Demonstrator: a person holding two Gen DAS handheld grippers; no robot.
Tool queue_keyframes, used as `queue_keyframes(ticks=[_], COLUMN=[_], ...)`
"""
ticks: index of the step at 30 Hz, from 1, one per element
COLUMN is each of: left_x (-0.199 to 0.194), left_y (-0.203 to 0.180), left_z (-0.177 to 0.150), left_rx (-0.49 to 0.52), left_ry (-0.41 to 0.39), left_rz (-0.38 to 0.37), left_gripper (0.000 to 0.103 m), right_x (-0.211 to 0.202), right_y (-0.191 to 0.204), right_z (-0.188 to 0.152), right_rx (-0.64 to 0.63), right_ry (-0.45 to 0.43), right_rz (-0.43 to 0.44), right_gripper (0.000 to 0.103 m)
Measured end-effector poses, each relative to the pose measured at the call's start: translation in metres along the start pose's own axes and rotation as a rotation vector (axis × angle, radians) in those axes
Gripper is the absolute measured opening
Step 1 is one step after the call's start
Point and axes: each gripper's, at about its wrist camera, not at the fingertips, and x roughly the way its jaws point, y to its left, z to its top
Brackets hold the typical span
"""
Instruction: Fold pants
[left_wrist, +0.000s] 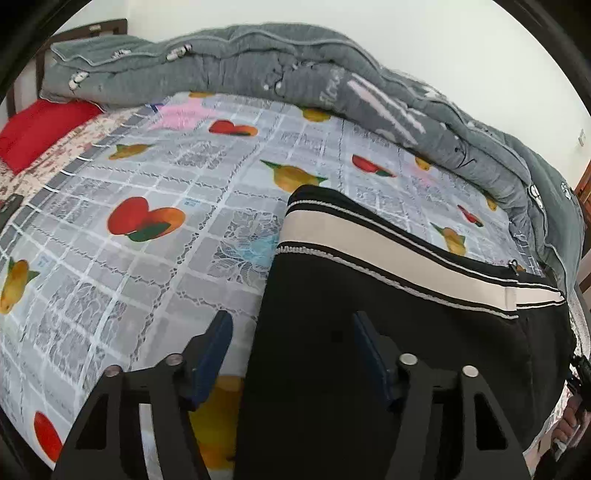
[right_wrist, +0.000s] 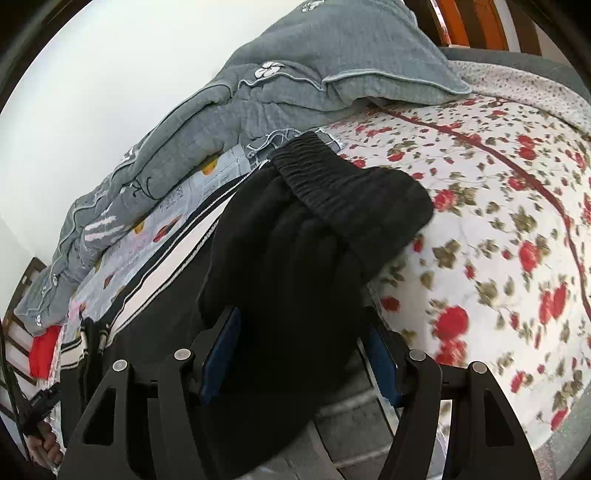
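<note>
Bed's far edge is blocked along its whole length by a bunched grey quilt, heaped against the wall. In the left wrist view, open flat room is seen on the fruit-print sheet toward the bed's left side, up to a red pillow at the far-left corner. The sheet's right part is covered by black pants lying flat. In the right wrist view, the pants' waistband is humped up, with bare rose-print sheet beside it, clear to the bed's right edge. A grey pillow sits at the far-right corner.
</note>
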Motion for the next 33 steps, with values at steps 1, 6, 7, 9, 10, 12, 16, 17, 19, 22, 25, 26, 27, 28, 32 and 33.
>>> queue_keyframes(ticks=[1,6,7,9,10,12,16,17,19,22,25,26,27,28,32,33], left_x=[0.004,0.021,0.023,0.026,0.028,0.029,0.033,0.034,0.035,0.034,0.029,0.025,0.024,0.02,0.014,0.012], left_y=[0.001,0.002,0.002,0.001,0.001,0.001,-0.002,-0.003,-0.003,-0.001,0.003,0.004,0.004,0.004,-0.001,-0.002], left_z=[0.002,0.01,0.011,0.012,0.013,0.013,0.016,0.016,0.017,0.017,0.017,0.018,0.018,0.019,0.026,0.027], left_rx=[0.004,0.027,0.033,0.042,0.047,0.05,0.064,0.066,0.065,0.064,0.055,0.047,0.042,0.037,0.016,0.017], left_ry=[0.012,0.045,0.046,0.047,0.048,0.043,0.038,0.035,0.031,0.024,0.007,-0.002,-0.007,-0.014,-0.025,-0.033], left_rz=[-0.008,-0.029,-0.035,-0.042,-0.047,-0.054,-0.064,-0.063,-0.069,-0.081,-0.105,-0.122,-0.131,-0.145,-0.147,-0.15], left_gripper=[0.055,0.055,0.055,0.055,0.055,0.052,0.046,0.045,0.043,0.033,0.021,0.017,0.016,0.014,0.012,0.011], right_x=[0.004,0.014,0.014,0.015,0.016,0.016,0.014,0.013,0.012,0.008,0.001,-0.003,-0.007,-0.01,-0.029,-0.032], right_y=[0.001,0.012,0.013,0.015,0.016,0.017,0.014,0.013,0.015,0.023,0.031,0.036,0.04,0.043,0.065,0.069], right_z=[0.002,0.006,0.007,0.008,0.009,0.01,0.01,0.011,0.01,0.01,0.011,0.012,0.013,0.014,0.017,0.018], right_rx=[0.005,0.007,0.008,0.009,0.008,0.003,0.022,0.021,0.012,-0.015,-0.038,-0.051,-0.058,-0.062,-0.107,-0.113], right_ry=[0.002,-0.006,-0.006,-0.013,-0.02,-0.031,-0.043,-0.044,-0.046,-0.055,-0.071,-0.08,-0.091,-0.1,-0.153,-0.162], right_rz=[0.0,-0.038,-0.043,-0.057,-0.077,-0.099,-0.094,-0.093,-0.1,-0.126,-0.144,-0.15,-0.149,-0.148,-0.134,-0.132], right_gripper=[0.065,0.067,0.067,0.058,0.053,0.04,0.028,0.026,0.023,0.02,0.017,0.016,0.016,0.015,0.015,0.014])
